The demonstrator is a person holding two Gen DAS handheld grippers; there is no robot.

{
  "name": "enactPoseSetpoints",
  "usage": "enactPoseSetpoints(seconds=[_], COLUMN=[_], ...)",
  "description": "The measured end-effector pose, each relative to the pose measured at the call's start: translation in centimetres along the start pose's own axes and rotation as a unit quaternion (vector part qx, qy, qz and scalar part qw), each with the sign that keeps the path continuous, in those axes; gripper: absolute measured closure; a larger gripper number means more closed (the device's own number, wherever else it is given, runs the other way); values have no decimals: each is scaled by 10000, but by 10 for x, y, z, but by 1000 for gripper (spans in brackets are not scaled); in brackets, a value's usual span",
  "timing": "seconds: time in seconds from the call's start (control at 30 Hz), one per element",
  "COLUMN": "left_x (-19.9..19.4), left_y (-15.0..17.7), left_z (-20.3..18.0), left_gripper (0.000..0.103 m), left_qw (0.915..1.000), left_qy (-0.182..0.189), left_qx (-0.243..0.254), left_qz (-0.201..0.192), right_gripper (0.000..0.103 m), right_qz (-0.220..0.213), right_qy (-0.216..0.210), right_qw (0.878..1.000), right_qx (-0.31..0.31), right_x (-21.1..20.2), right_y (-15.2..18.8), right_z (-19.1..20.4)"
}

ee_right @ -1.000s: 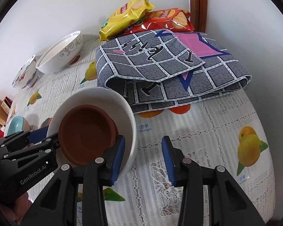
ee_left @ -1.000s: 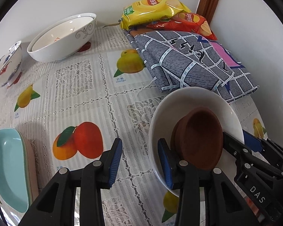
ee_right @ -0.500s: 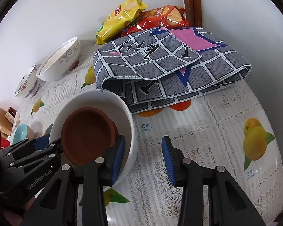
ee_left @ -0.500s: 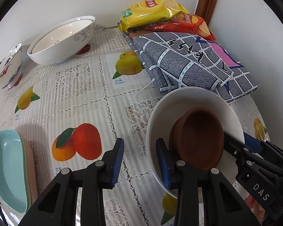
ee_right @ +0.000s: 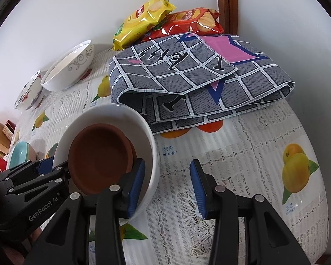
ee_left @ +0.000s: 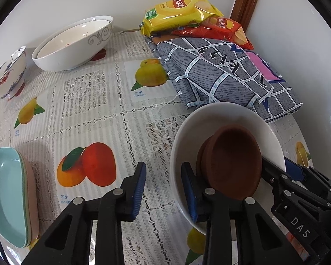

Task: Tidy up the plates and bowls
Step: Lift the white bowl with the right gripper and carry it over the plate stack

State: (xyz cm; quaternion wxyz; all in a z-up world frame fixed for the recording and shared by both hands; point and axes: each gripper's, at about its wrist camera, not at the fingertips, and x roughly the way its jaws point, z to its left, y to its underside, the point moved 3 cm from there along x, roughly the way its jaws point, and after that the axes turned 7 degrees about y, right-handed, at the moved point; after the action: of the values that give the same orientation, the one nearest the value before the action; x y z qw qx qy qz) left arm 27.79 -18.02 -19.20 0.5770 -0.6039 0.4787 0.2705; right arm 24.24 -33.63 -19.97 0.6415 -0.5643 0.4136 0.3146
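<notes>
A white bowl sits on the tabletop, which is covered in a lace-patterned cloth printed with mangoes. Inside the bowl a smaller brown clay dish is nested, tilted up on edge. The left gripper has its jaws spread, straddling the near-left rim of the white bowl: one blue-padded finger is inside the bowl beside the brown dish, the other outside over the cloth. The right gripper also has its jaws spread and straddles the opposite side of the rim, its left finger inside the bowl against the edge of the brown dish and its right finger outside above the tabletop. Neither gripper is pinching the rim. Just behind the white bowl lies a folded grey checked cloth, its edge close to the bowl. Beyond it, against the wall, lie a yellow chip bag and a red chip bag. At the far left stands a large white bowl with grey scrollwork, and further left a small blue-and-red patterned bowl. At the near left edge is a stack of oval dishes, teal on top.
</notes>
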Motion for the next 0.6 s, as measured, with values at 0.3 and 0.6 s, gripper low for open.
enactPoseSetpoints(seconds=[0.3, 0.6], left_x=[0, -2], left_y=[1, 3], left_z=[-7, -7], left_gripper=[89, 90], left_qw=[9999, 9997], left_qy=[168, 242], left_qx=[10, -77], left_qz=[-21, -26], right_gripper=[76, 89], right_qz=[-21, -26], right_qy=[-231, -331], right_qw=[9996, 9991], right_qx=[182, 280], right_x=[0, -2], right_y=[2, 4], right_z=[1, 8])
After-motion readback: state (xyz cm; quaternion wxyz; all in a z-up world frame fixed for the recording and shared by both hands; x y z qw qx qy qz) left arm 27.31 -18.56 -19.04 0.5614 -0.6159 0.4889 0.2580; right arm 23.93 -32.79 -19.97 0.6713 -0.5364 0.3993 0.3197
